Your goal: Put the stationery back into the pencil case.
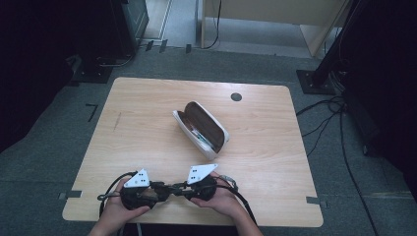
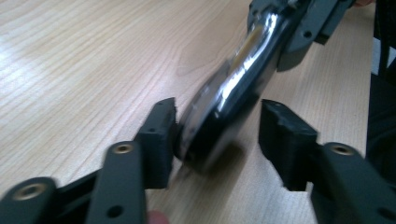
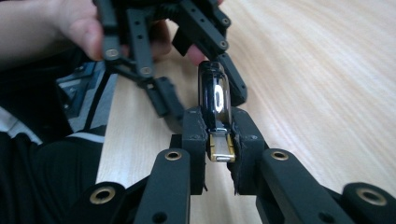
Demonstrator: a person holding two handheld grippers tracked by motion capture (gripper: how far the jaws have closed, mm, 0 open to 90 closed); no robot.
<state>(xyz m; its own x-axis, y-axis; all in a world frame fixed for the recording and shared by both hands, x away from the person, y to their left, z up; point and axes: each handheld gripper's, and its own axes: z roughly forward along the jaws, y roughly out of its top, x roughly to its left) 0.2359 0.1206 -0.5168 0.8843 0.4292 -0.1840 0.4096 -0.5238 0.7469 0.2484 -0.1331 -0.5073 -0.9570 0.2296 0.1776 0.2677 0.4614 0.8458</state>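
Sunglasses (image 3: 215,100), dark and glossy, hang between the two tongs at the near edge of the wooden surface (image 1: 147,123), just above the wood. The right tongs (image 3: 218,135) are pinched narrow on the gold hinge end of the sunglasses, pads pressing it from both sides. The left tongs (image 2: 217,135) stand partly apart around the other end: one pad looks to touch the dark lens, while the opposite pad is clear of it, so this pair has no firm hold. In the high view the left tongs (image 1: 147,191) and right tongs (image 1: 189,189) face each other, tips nearly meeting, each held in a hand. Farther off, toward the middle of the surface, a white glasses case (image 1: 201,129) lies open, its brown lining showing.
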